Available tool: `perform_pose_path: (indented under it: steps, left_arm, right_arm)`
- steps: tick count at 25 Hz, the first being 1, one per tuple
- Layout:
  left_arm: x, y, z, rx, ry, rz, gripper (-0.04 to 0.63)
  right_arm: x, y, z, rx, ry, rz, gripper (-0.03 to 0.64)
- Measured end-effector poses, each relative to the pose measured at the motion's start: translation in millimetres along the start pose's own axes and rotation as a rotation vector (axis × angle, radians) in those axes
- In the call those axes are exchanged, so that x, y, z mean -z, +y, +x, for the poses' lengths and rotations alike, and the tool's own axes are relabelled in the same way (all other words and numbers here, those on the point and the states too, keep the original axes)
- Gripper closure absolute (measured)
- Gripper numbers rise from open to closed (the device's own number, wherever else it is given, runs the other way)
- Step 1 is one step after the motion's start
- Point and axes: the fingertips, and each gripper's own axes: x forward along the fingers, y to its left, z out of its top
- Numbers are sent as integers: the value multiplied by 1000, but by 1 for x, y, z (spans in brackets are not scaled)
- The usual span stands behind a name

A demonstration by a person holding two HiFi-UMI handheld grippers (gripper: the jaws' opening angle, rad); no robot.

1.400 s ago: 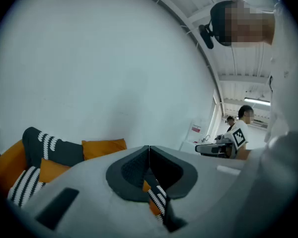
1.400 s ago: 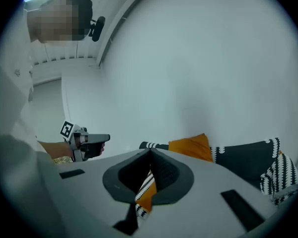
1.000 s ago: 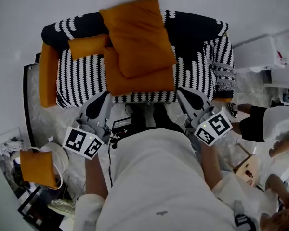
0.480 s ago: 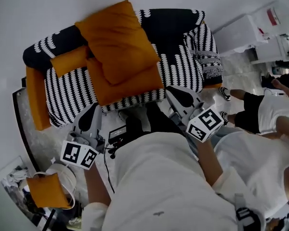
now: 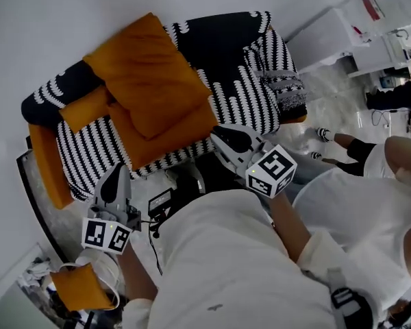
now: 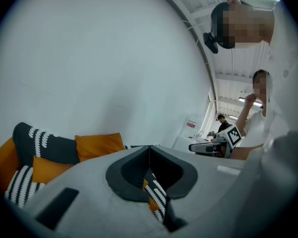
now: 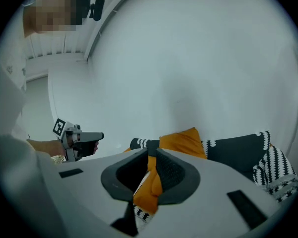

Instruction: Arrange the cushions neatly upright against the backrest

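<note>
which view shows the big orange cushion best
The head view: the whole big cushion shows from above, on the sofa. The left gripper view shows only its upper part, and the right gripper view only a corner.

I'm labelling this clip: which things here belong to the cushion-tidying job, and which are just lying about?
Part of the job:
- large orange cushion, lying on top
- orange cushion under it
- small orange cushion
- striped sofa with its dark backrest

Just lying about:
- orange cushion off the sofa, down on the floor
- white cabinet
</note>
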Motion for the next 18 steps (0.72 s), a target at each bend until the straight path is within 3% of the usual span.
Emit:
perform_pose_path:
  steps: [2,4,11,18]
  left_arm:
    - [-8,-1,6,-23,-11,-9,581]
    - [-15,-2,14,-47,-24,-21,581]
    - [-41,3,35,-175,-47,-9,581]
    - [-43,22,52,-321,-1,-13,581]
  right_arm:
    - [-8,-11,12,-36,-6,4,580]
    - [-13,-25,24,-72,0,8,508]
    - [-14,-79,81,-138,88,-49,471]
    - [0,-148,158,-144,160,-52,439]
